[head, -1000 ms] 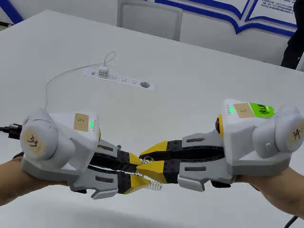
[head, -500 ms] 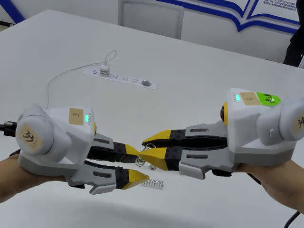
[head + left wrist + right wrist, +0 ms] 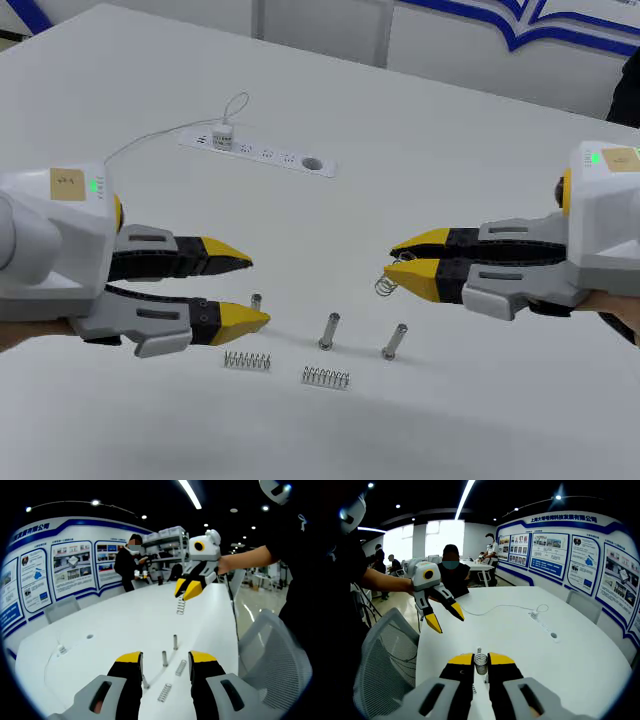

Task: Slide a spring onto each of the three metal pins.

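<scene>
right gripper (image 3: 390, 259) pinched on spring (image 3: 480, 663), clear above table (image 3: 450, 140) | left gripper (image 3: 259, 290) spread wide, empty | loose springs (image 3: 247, 360) lying beside three pins (image 3: 329, 330) | probably light, squashy, apt to roll; best gripped mid-coil, gently

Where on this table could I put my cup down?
The table is bare beyond the power strip, and between the strip and the pins. It's crowded between the left tongs and right tongs: pins, loose springs.
</scene>
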Demonstrator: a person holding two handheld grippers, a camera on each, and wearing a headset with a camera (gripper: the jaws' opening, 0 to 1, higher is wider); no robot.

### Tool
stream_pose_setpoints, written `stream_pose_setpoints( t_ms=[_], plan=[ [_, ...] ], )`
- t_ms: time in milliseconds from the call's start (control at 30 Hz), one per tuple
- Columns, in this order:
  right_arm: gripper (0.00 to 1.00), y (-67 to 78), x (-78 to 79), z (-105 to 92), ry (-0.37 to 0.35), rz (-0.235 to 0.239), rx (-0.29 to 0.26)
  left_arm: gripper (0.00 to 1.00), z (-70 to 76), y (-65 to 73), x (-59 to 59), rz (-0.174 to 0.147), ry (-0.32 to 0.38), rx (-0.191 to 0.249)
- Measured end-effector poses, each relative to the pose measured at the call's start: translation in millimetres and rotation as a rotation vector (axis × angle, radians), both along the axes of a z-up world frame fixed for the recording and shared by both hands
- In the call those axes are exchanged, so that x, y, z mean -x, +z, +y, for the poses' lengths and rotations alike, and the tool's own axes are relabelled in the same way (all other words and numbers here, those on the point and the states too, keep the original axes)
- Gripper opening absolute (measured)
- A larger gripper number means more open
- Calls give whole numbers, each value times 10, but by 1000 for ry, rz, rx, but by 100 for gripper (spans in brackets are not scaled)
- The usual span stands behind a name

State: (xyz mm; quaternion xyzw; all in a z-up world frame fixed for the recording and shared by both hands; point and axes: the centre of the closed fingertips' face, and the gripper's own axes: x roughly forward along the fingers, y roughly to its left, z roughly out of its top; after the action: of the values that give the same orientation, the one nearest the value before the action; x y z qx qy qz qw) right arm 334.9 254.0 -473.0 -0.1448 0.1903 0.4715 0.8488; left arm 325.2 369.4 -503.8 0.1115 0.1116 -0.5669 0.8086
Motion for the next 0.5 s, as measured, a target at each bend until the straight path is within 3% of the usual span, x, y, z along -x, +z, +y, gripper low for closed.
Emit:
stream_pose_setpoints(
  t_ms=[133,500],
  plan=[
    [10,-60,-130,-131,-61,21,-20,43,110,-11,-92,-3,41,-5],
    [10,-519,-332,-332,-154,79,57,56,356,-105,-169,34,95,-14]
  ],
)
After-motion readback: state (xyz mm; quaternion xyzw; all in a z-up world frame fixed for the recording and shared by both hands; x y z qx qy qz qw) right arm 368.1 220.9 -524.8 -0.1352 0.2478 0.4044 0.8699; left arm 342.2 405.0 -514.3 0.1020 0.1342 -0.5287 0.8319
